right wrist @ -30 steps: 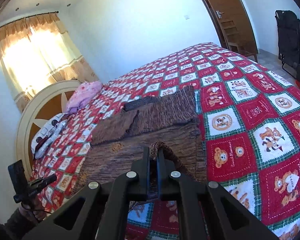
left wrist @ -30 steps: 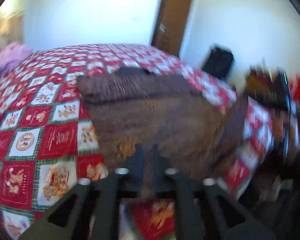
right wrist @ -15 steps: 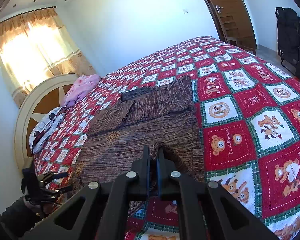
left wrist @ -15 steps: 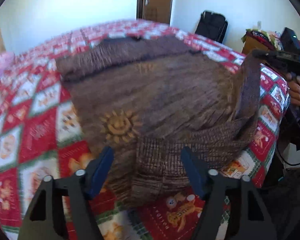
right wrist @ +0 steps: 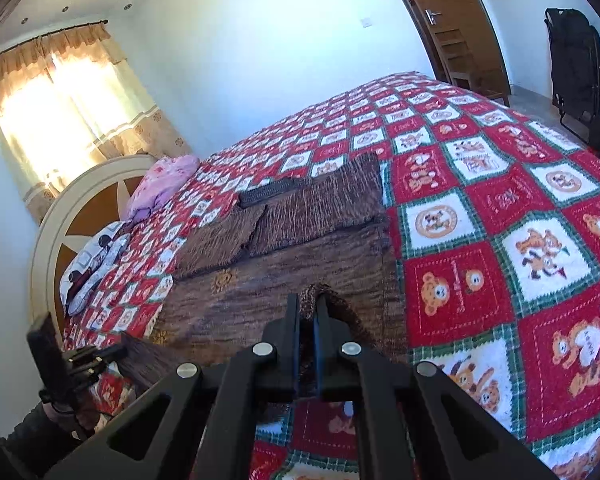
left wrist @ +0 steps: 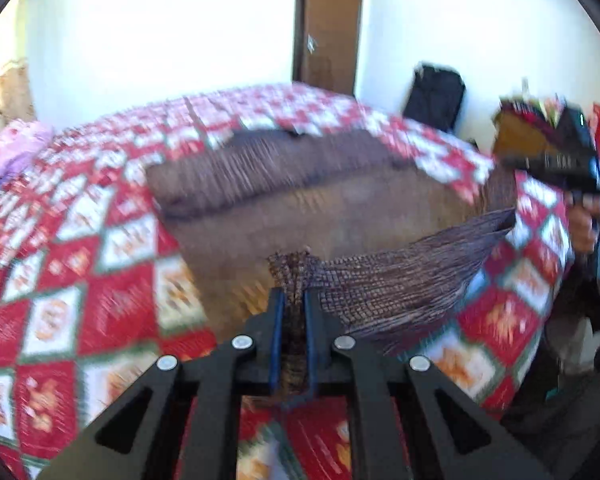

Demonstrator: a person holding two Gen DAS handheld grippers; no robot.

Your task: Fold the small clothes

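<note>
A brown knitted garment (right wrist: 284, 268) lies spread on the bed, its sleeves folded across the far part. My left gripper (left wrist: 294, 300) is shut on a bunched corner of the garment's near hem (left wrist: 400, 280), which stretches off to the right. My right gripper (right wrist: 308, 304) is shut on the other near corner of the brown garment, a small fold poking up between its fingers. In the right wrist view the left gripper (right wrist: 96, 356) appears at lower left, held by a hand. In the left wrist view the right gripper (left wrist: 556, 160) shows at the far right.
The bed carries a red, white and green patchwork quilt (right wrist: 500, 208) with bear pictures. A pink cloth (right wrist: 164, 184) and a pillow (right wrist: 96, 256) lie by the headboard. A black chair (right wrist: 576, 68) and a wooden door (left wrist: 328, 28) stand beyond the bed.
The left gripper opened wide around the near hem, then shut on it and lifted the corner slightly. The right gripper kept its grip and stayed in place.
</note>
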